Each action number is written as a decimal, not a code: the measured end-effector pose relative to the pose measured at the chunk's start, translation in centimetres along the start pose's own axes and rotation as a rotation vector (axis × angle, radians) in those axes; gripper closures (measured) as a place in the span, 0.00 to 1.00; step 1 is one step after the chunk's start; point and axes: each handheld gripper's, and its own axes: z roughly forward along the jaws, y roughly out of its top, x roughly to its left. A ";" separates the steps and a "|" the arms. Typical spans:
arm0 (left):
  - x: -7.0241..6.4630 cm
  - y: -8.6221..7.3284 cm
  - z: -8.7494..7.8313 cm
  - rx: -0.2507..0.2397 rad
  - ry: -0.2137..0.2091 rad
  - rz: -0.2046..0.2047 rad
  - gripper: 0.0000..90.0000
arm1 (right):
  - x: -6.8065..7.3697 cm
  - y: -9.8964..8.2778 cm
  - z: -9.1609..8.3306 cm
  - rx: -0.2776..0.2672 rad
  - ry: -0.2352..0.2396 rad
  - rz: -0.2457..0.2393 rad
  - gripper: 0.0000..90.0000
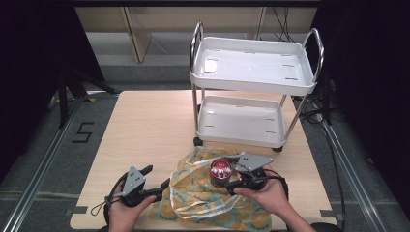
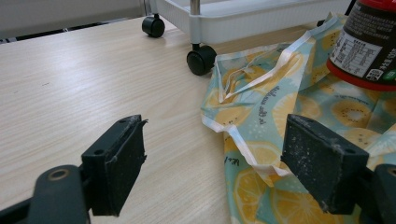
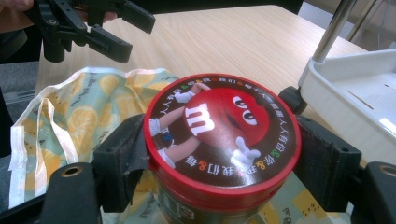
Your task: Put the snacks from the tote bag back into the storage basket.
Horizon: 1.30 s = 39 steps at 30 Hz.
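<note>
A round candy can with a red lid (image 3: 223, 133) stands upright over a lemon-print fabric bag (image 1: 208, 193) at the table's near edge. My right gripper (image 1: 231, 175) is shut on the can, its black pads (image 3: 122, 161) pressing both sides just below the lid. The can (image 1: 220, 170) also shows at the upper right in the left gripper view (image 2: 366, 44). My left gripper (image 1: 155, 177) is open at the bag's left edge, one pad (image 2: 322, 161) over the fabric (image 2: 280, 107), the other over bare wood. That gripper (image 3: 119, 30) also appears far off in the right gripper view.
A white two-shelf cart (image 1: 251, 92) on black casters (image 2: 201, 60) stands on the far right part of the wooden table (image 1: 145, 130), just beyond the bag. Both shelves are bare. Dark floor and metal rails flank the table.
</note>
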 end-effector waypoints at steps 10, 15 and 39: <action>0.0 0.0 0.0 0.000 0.003 -0.004 0.23 | -0.2 0.2 -0.5 -0.007 -0.010 -0.001 0.29; 0.0 0.0 -0.1 0.009 0.007 -0.003 0.23 | -0.3 0.2 -0.7 -0.012 -0.026 0.010 0.29; -0.1 0.0 -0.3 0.012 0.020 -0.030 0.23 | -0.6 0.4 -1.1 -0.021 -0.035 0.003 0.29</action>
